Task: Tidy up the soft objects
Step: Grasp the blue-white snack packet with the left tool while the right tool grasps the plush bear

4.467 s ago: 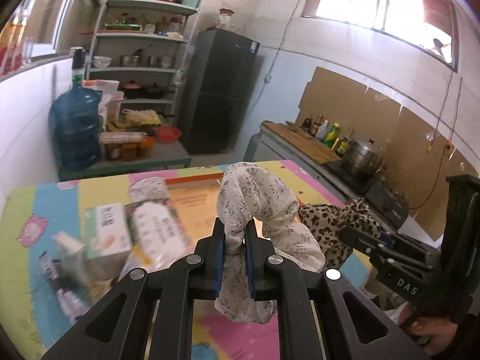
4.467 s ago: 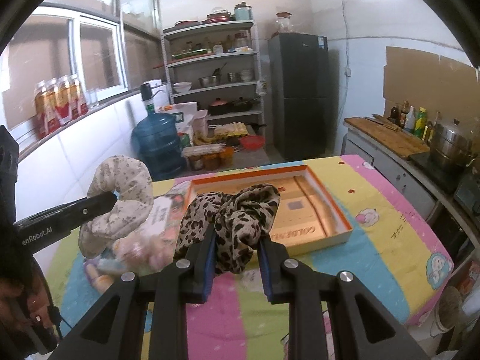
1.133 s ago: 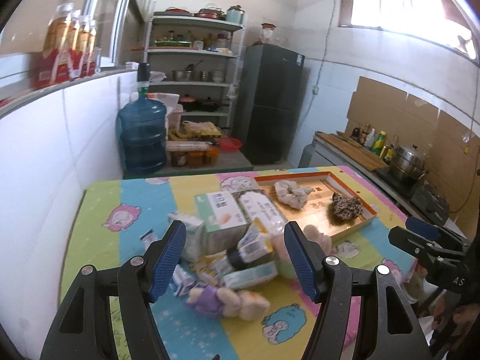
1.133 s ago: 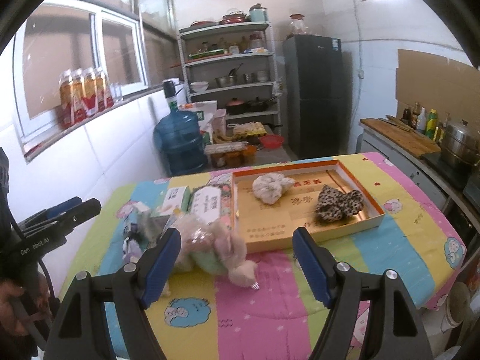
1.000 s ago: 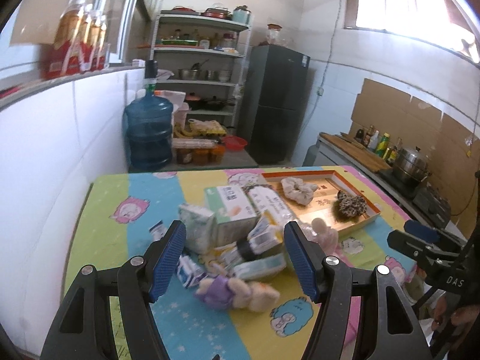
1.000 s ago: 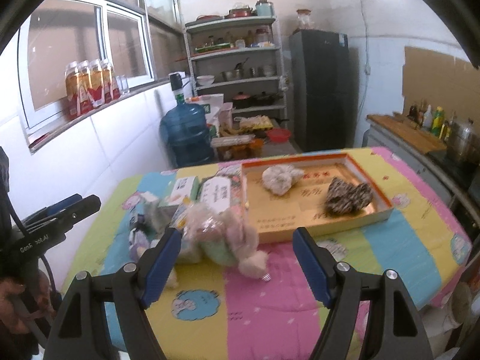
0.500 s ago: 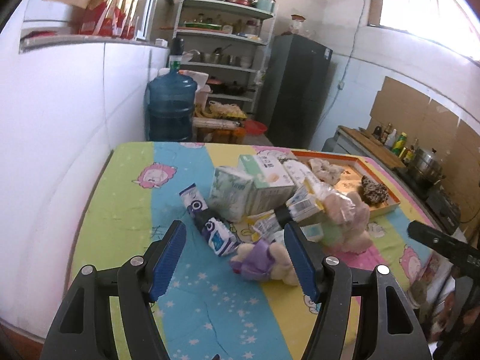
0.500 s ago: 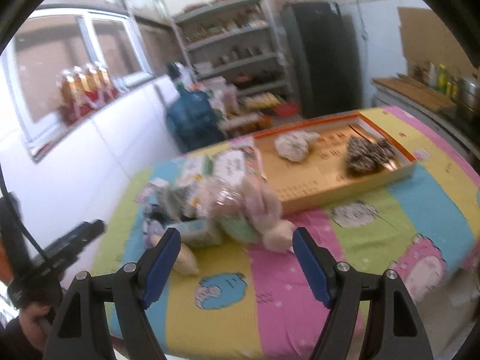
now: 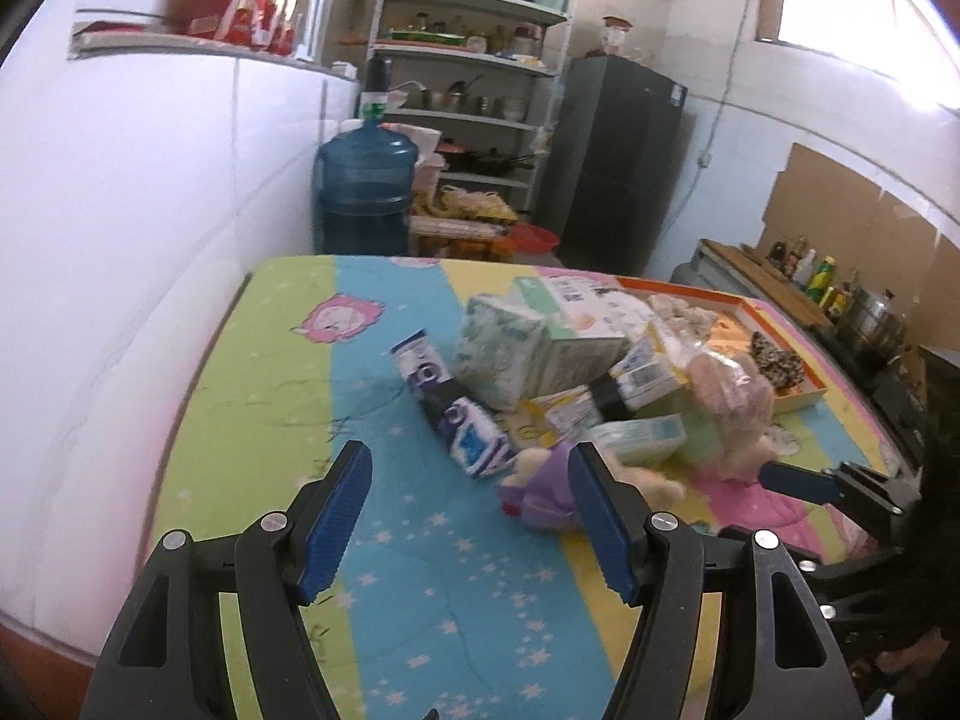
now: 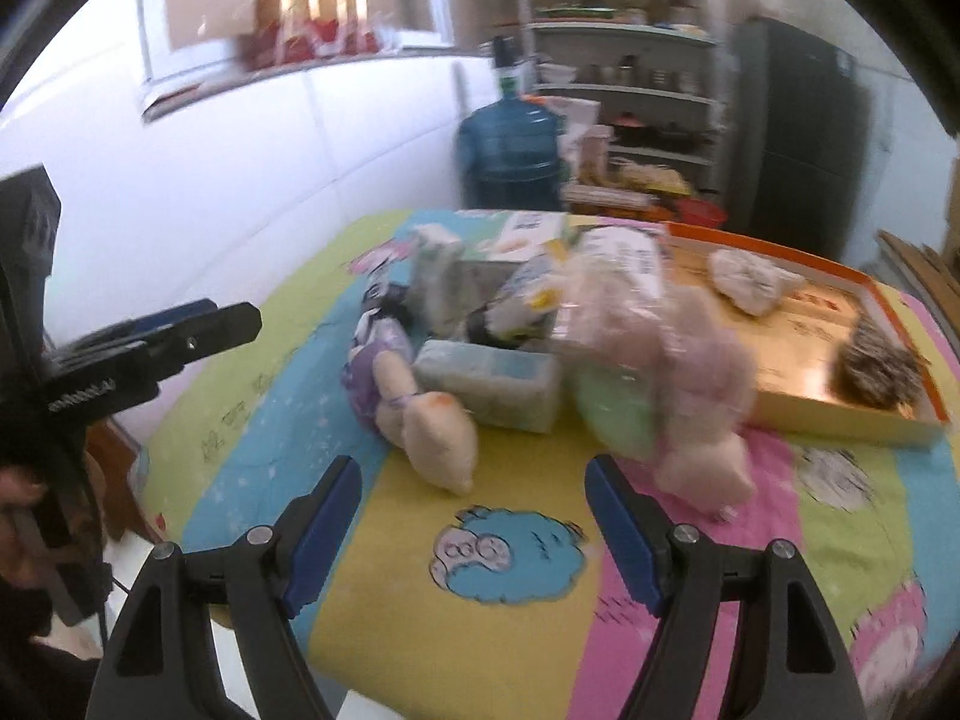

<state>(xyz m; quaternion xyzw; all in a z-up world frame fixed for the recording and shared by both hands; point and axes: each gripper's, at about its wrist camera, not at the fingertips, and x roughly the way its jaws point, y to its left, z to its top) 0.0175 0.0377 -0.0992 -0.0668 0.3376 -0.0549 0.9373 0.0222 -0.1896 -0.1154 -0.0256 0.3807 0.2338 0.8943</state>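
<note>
1. I held the left gripper (image 9: 468, 510) and right gripper (image 10: 471, 519) with fingers apart and nothing between them, low over the table (image 10: 384, 600), probably to pick the next toy;
2. The purple plush toy (image 9: 543, 489), cream-limbed and floppy, lay beside the packets (image 9: 540, 348); 2 fabric pieces sat in the orange tray (image 10: 840, 414).

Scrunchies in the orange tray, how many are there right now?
2. A pale floral scrunchie lies toward the far end of the orange tray, and a leopard-print scrunchie lies by its near right corner. The pile of toys and packets could hide others.
</note>
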